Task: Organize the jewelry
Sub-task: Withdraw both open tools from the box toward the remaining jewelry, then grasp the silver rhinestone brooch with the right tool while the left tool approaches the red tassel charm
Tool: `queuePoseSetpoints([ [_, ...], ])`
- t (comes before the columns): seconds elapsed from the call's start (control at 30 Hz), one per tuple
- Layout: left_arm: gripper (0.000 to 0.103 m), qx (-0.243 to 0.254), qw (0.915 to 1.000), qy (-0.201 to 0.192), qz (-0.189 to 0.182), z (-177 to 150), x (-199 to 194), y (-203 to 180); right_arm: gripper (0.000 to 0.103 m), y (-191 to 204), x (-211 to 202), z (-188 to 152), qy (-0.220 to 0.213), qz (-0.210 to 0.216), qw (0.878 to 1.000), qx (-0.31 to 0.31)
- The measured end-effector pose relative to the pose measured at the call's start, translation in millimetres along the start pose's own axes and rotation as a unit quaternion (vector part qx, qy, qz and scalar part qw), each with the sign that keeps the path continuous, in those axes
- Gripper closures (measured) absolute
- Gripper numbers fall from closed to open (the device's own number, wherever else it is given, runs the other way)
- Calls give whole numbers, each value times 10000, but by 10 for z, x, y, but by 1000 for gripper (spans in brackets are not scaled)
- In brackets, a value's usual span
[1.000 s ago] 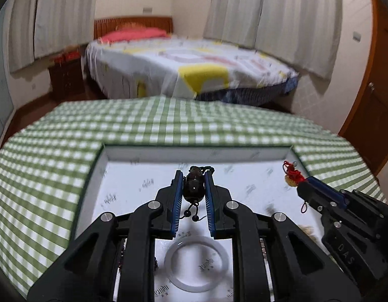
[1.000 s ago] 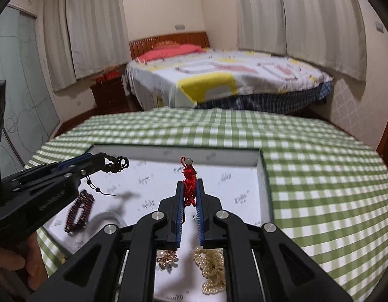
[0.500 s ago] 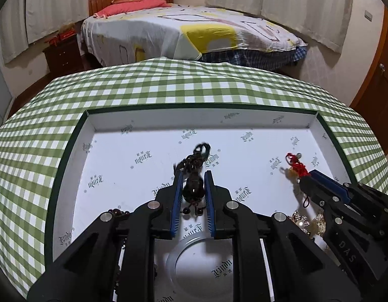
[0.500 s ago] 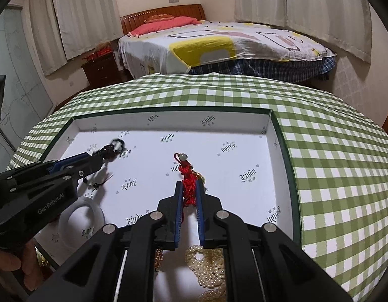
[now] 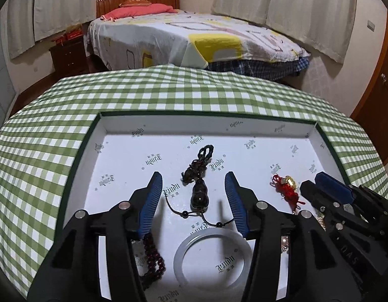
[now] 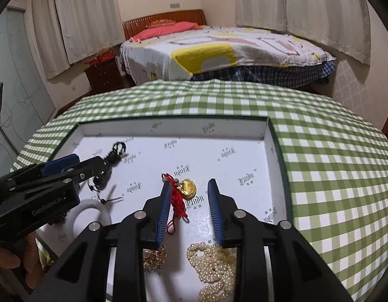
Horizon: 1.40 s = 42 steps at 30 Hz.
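Gourd pendant (image 5: 199, 196) lying between opening left hand-held gripper (image 5: 194, 183) | right hand-held gripper (image 6: 187, 188) opening, tilted down

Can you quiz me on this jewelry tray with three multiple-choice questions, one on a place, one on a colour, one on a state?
1. Where does the white bangle lie?
A. in the tray
B. on the checked cloth
C. on the bed

2. What colour is the cord on the gold charm?
A. blue
B. red
C. green

3. How does the dark gourd pendant sit?
A. clamped in the left claw
B. hanging in the air
C. lying free between the fingers

Answers: 1 A, tray floor surrounds it. 2 B, red knotwork beside the gold. 3 C, the opening jaws leave gaps on both sides.
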<state>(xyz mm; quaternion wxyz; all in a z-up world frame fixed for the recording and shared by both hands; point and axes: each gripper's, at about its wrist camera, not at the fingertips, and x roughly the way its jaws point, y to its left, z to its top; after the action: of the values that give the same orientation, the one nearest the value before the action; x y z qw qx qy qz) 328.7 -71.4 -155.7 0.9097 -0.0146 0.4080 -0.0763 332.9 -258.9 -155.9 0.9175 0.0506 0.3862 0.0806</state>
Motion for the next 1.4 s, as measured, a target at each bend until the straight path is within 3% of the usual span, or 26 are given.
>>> queuePoseSetpoints([
  [0.07, 46, -42, 9999, -135, -31, -1, -107, 18, 73, 5, -95, 15, -125, 24, 9999, 6],
  [0.37, 45, -45, 9951, -979, -104, -116, -750, 40, 73, 123, -610, -47, -619, 106, 9980, -66],
  [0.53, 44, 40, 9920, -1259, -45, -211, -1022, 27, 73, 166, -776, -135, -720, 114, 9973, -53],
  [1.07, 43, 15, 9929, -1180, 132, -757, -1395, 101, 73, 252, -1120, -697, -688, 44, 9976, -91],
  [1.4, 43, -1, 9953, -921, 302, -1145, -1444, 243, 73, 267, -1010, -1012, -354, 51, 9993, -66],
])
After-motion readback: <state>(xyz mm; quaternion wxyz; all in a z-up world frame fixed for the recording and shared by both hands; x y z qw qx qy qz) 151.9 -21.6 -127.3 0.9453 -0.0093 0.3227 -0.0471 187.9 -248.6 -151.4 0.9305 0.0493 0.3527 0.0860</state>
